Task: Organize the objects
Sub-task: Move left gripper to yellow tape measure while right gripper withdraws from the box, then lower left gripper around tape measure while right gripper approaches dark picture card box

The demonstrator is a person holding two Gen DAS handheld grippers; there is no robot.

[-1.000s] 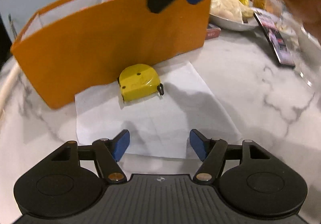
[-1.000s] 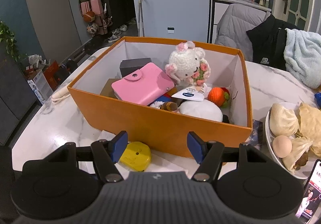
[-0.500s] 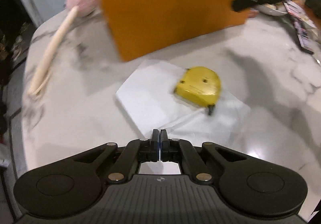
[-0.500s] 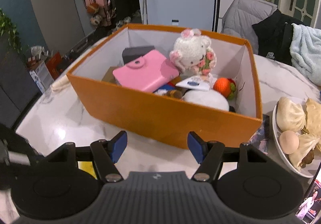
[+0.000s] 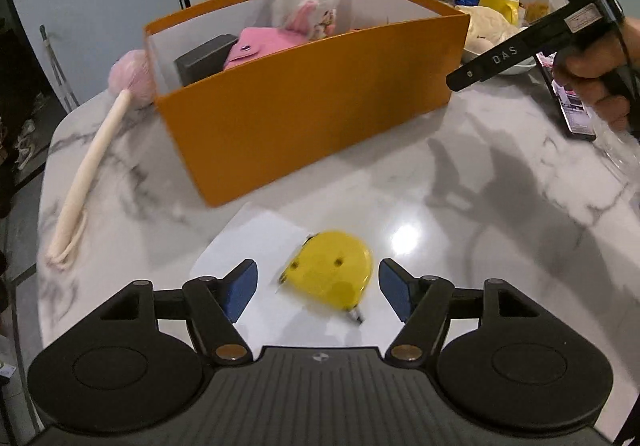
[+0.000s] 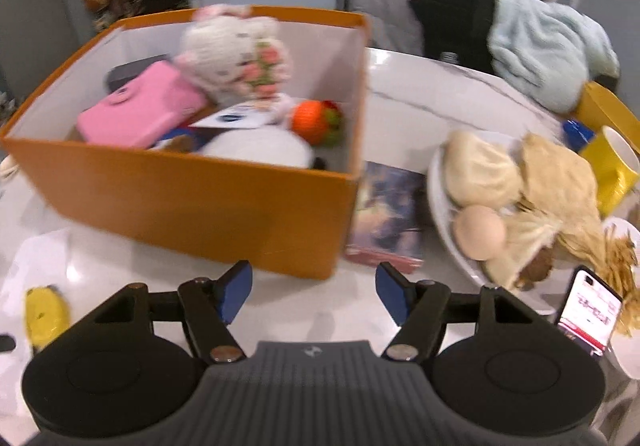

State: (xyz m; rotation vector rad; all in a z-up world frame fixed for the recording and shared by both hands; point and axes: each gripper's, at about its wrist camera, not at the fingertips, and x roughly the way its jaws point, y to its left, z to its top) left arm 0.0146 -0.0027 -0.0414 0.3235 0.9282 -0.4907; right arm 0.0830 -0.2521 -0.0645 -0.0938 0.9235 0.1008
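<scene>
A yellow tape measure (image 5: 328, 274) lies on a white sheet of paper (image 5: 256, 242) on the marble table. It sits between the blue pads of my left gripper (image 5: 317, 270). The jaws are opening and neither pad touches it. Beyond it stands the orange box (image 5: 312, 114) holding a pink wallet (image 6: 140, 114), a white plush toy (image 6: 232, 46) and an orange ball (image 6: 310, 122). My right gripper (image 6: 316, 278) hovers near the box's front right corner (image 6: 332, 222), its jaws opening with nothing between them. The right wrist view catches the tape measure (image 6: 44, 310) at far left.
A pink-headed stick (image 5: 92, 162) lies left of the box. To the box's right are a booklet (image 6: 388, 214), a plate (image 6: 436, 202) of buns and an egg, a yellow mug (image 6: 612, 166) and a lit phone (image 6: 588, 310). A hand (image 5: 592, 82) holds the right gripper's handle.
My left gripper was shut half a second ago and now stands open around the tape measure, which is much nearer. The right wrist view has swung right and dropped; the box sits further left.
</scene>
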